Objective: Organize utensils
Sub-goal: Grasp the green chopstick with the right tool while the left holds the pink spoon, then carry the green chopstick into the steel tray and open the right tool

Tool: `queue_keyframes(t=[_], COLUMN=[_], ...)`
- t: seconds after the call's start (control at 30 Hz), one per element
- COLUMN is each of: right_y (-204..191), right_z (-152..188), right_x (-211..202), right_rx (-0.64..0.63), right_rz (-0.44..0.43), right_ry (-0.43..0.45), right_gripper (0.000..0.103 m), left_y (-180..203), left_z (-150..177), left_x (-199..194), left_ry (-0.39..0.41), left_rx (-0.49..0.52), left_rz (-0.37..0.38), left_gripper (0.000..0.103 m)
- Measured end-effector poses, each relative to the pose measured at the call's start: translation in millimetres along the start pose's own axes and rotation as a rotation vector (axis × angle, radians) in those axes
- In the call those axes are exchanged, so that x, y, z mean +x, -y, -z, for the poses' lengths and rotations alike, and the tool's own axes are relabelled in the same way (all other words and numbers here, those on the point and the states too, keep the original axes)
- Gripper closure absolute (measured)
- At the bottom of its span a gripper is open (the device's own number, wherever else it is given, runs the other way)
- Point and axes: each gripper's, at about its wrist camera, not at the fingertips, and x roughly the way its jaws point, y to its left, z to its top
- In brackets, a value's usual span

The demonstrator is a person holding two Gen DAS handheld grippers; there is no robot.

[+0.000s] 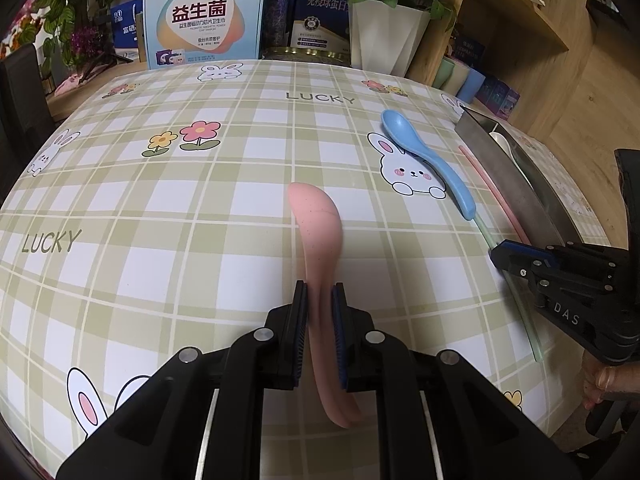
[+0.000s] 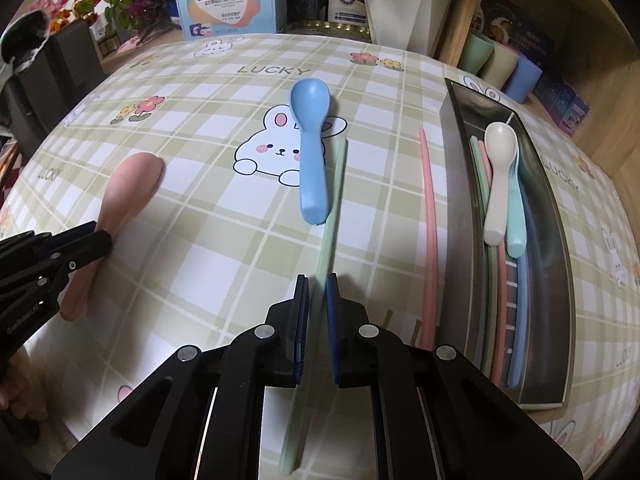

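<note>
My left gripper (image 1: 320, 300) is clamped on the pink spoon (image 1: 316, 224), handle running back toward me and bowl pointing away over the checked tablecloth (image 1: 160, 208), while my right gripper (image 2: 318, 296) pinches the green chopstick (image 2: 332, 208) lengthwise, left of the metal tray (image 2: 460, 216).

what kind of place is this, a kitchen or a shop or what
Probably a home dining table: a bunny-print tablecloth, spoons like the blue spoon beside a metal tray, and a potted plant by product boxes.
</note>
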Motion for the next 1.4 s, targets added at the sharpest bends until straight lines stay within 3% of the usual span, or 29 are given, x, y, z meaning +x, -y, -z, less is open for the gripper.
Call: queue_keyframes(t=[0.17, 0.37, 0.63, 1.1, 1.4], right_y=[-2.9, 4.0, 19.9, 43.7, 107.7], right_z=[0.2, 3.5, 4.9, 5.6, -0.9], right_x=[-0.5, -3.1, -19.4, -39.2, -60.0], right_rx=[-0.031, 0.017, 0.107, 0.232, 0.383], right_rz=[0.012, -0.032, -0.101, -0.194, -0.151], right_ry=[0.008, 0.003, 0.055, 0.147, 0.258], right_gripper=[0.095, 0.097, 0.097, 0.097, 0.097], left_y=[-0.5, -12.3, 0.9, 1.3, 9.4], left_z=[-0.3, -0.4, 2.1, -1.8, -14.2], left_x=[-0.4, -7.8, -13.1, -27.3, -31.5], left_ry=[0.001, 0.013, 0.012, 0.044, 0.057], left_rx=[-0.005, -0.079, -0.039, -0.059, -0.036], left_rz=[0.008, 0.106, 0.090, 0.032, 0.009], left_gripper=[0.091, 0.097, 0.097, 0.097, 0.097])
